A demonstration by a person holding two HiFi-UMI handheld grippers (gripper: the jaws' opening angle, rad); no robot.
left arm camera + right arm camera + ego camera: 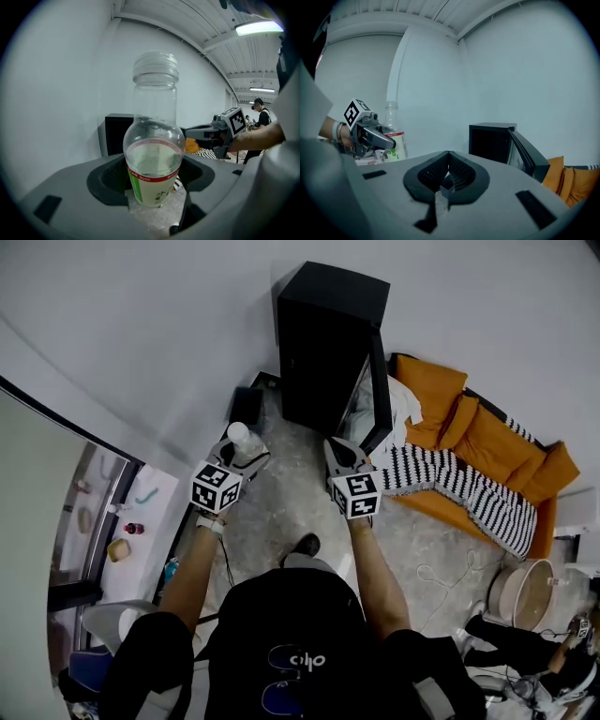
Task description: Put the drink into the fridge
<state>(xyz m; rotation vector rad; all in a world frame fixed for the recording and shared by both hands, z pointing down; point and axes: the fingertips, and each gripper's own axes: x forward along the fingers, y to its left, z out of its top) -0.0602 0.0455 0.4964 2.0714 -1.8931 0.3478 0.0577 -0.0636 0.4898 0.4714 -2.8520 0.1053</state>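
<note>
With both forearms (192, 570) stretched forward at mid-frame, the left gripper (246, 450) clamps an upright drink bottle (154, 161); the right gripper (447, 171) is pinched closed, empty. Only the left gripper view shows the bottle's pale liquid. Beyond, upper centre, the black fridge (326, 341) stands open.

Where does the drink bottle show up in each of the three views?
Head view: the bottle is left of centre, held in the left gripper.
Left gripper view: dead centre, upright between the jaws.
Right gripper view: far left, against the white wall.
Shared landmark: the black fridge, door open.
</note>
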